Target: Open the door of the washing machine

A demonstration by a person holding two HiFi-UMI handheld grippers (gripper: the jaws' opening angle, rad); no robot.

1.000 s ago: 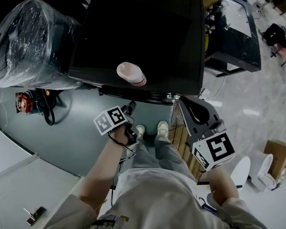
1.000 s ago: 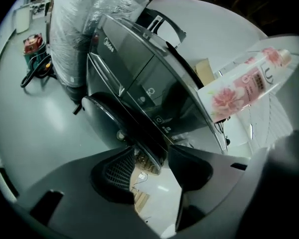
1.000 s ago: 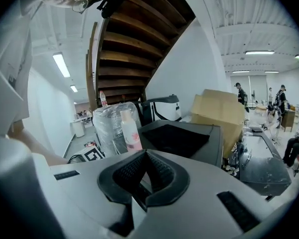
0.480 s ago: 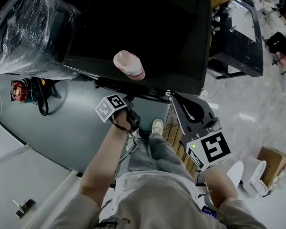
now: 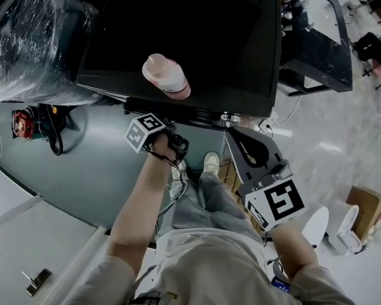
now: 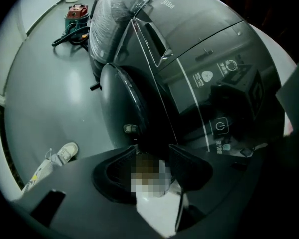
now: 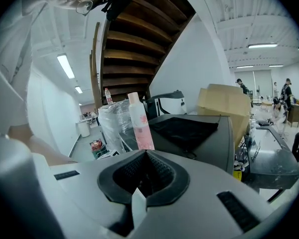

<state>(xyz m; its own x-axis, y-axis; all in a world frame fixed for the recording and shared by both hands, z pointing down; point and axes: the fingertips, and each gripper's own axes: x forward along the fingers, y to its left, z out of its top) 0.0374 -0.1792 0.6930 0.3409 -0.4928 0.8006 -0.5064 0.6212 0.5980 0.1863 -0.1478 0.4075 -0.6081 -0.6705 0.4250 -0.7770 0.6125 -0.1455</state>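
Note:
The black washing machine (image 5: 197, 37) fills the top of the head view, with a pink bottle (image 5: 165, 76) standing on its lid. My left gripper (image 5: 176, 146) is held low against the machine's front. In the left gripper view its jaws (image 6: 152, 151) stand apart, right at the edge of the round dark door (image 6: 120, 103), below the control panel (image 6: 209, 78). What lies between the tips is dark and unclear. My right gripper (image 5: 238, 142) hangs off the machine's front right corner. Its jaws (image 7: 147, 154) meet, holding nothing, and face the bottle (image 7: 139, 123).
A plastic-wrapped bundle (image 5: 32, 43) stands left of the machine, with a red tool and cables (image 5: 22, 122) on the grey floor. A black stand (image 5: 317, 37) is to the right. A cardboard box (image 5: 368, 205) and a white bin (image 5: 317, 224) sit at lower right. My shoe (image 6: 65, 152) shows below.
My left gripper has moved forward and up, closer to the machine's front. The right gripper has stayed near the front right corner, still closed.

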